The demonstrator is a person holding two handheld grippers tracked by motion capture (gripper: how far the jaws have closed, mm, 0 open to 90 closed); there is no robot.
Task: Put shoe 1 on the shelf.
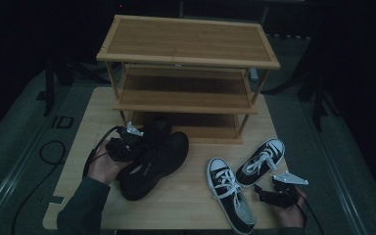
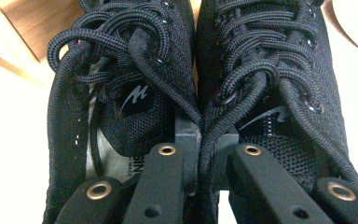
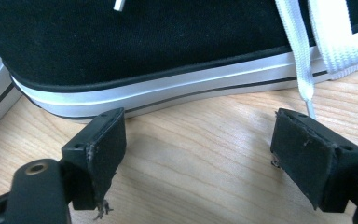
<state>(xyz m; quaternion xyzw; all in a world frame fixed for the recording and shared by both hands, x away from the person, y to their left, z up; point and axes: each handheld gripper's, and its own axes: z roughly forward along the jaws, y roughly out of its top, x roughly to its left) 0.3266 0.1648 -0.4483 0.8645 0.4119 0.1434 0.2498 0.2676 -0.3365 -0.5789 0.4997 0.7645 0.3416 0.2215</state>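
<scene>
Two black mesh lace-up shoes [image 1: 152, 161] sit side by side at the table's left. My left gripper [image 1: 144, 147] is shut on them, its jaws pinching the two inner collars together. In the left gripper view its gripper [image 2: 208, 151] clamps between the left shoe [image 2: 135, 107] and the right shoe [image 2: 279, 60]. I cannot tell whether the shoes rest on the table. My right gripper [image 1: 262, 191] is open low over the table at the front right, beside a black-and-white canvas sneaker [image 1: 230, 198]. Its gripper [image 3: 205, 154] holds nothing, with the sneaker's sidewall [image 3: 144, 42] just beyond.
A three-shelf wooden shoe rack [image 1: 188, 41] stands at the back of the wooden table [image 1: 186, 196]. A second canvas sneaker [image 1: 262, 159] lies angled in front of the rack's right leg. A white lace [image 3: 303, 60] hangs near my right jaw. Dark floor surrounds the table.
</scene>
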